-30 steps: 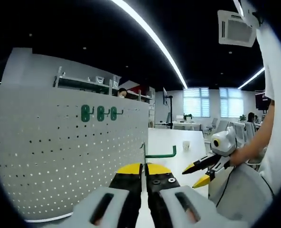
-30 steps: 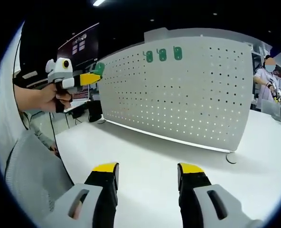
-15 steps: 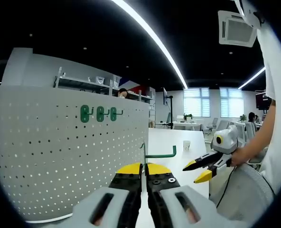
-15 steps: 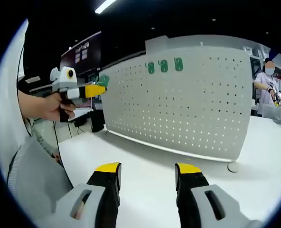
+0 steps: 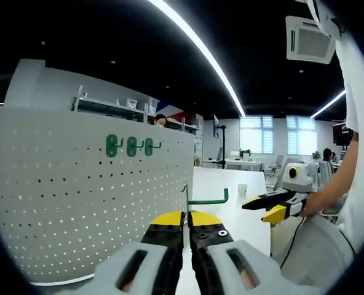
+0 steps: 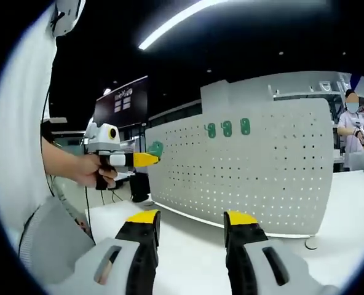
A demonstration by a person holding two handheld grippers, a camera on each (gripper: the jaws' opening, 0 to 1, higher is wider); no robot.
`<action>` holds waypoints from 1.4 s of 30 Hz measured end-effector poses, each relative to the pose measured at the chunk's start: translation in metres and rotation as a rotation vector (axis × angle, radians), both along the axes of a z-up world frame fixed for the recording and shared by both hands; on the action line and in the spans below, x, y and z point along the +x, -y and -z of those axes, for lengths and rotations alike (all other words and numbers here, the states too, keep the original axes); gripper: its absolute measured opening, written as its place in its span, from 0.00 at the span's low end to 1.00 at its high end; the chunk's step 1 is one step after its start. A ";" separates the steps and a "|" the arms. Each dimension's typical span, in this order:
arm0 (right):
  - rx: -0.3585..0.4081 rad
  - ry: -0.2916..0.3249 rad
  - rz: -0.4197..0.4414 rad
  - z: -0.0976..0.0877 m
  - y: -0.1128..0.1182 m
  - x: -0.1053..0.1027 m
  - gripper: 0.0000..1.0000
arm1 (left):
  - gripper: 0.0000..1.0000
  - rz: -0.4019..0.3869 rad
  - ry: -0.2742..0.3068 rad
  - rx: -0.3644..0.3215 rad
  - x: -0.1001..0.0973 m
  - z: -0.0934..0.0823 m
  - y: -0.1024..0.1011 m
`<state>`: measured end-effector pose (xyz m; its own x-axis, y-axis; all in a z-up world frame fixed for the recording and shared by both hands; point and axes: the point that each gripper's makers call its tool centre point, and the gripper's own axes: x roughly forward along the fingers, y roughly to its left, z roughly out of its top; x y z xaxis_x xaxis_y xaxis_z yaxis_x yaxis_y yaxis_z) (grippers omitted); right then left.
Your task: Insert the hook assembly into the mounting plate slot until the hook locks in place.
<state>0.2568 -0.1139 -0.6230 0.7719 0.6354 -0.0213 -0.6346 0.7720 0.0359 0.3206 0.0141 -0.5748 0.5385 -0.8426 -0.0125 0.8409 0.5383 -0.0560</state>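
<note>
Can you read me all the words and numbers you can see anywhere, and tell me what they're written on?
None can be read.
The dark wall screen in the right gripper view has rows of pale marks, too small and blurred to read.
The white pegboard, its three green hooks and the green hook in the left tongs carry no writing.
The right tongs show no label either.

My left gripper [image 5: 186,220] has its 2 jaws closed tight together, pointing forward and held up off the table; in the right gripper view it sits at left in my left hand [image 6: 94,173]. My right gripper [image 6: 188,220] has jaws spread wide apart with nothing between them, gripped by my right hand [image 5: 311,201] at the right of the left gripper view.
</note>
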 end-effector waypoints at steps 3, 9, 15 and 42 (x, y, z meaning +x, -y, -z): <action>0.002 0.005 -0.004 -0.004 -0.001 0.000 0.38 | 0.02 -0.004 0.002 0.002 0.001 0.000 0.000; 0.022 0.030 -0.035 -0.021 -0.012 -0.001 0.38 | 0.02 -0.002 0.001 0.007 0.000 0.001 0.003; 0.035 0.043 -0.056 -0.028 -0.024 0.000 0.38 | 0.02 -0.006 0.010 0.016 0.001 0.001 0.004; 0.170 0.072 -0.119 -0.069 -0.063 0.017 0.31 | 0.02 -0.044 0.033 0.006 0.003 -0.005 0.018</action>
